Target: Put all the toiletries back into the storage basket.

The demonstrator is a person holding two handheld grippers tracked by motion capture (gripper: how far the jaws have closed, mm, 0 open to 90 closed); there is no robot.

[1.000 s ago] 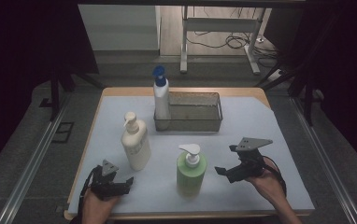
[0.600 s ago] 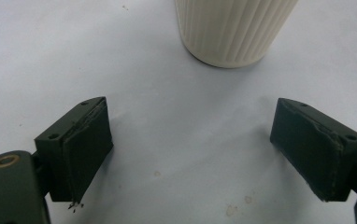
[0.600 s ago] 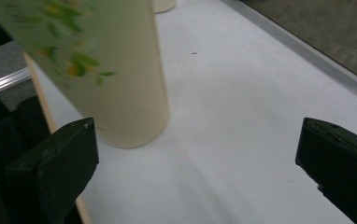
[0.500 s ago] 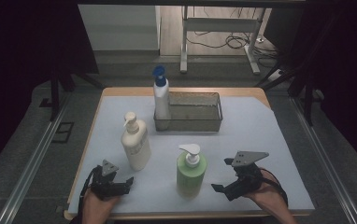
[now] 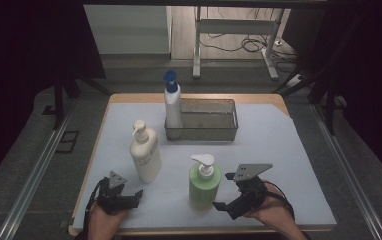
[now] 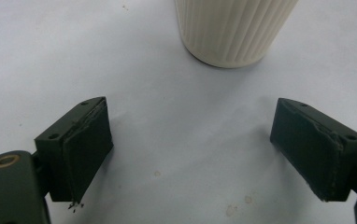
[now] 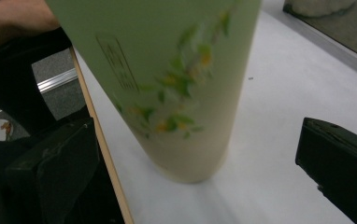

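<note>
**Green bottle stands just ahead of your right claw, upright, between spread jaws**

Your right claw (image 5: pixel 225 204) is the one in play. The green pump bottle (image 5: pixel 204 186) stands upright on the counter (image 5: pixel 279 150) immediately to that claw's left as you see it from above, directly off its tips. Its long axis runs straight up, so you meet its round side, low on the body. In the right gripper view the bottle (image 7: pixel 176 93) looms close between the two jaws, which are spread wide on either side of its base and not touching it; it sits nearer the left jaw than the right.

Your left claw (image 5: pixel 134 196) is also spread, holding nothing, resting low on the counter. The cream pump bottle (image 5: pixel 145 155) stands upright just beyond it; its ribbed base (image 6: pixel 235 32) lies ahead of the jaws, apart from them.

For the green bottle, the right hand is clearly nearer.
</note>
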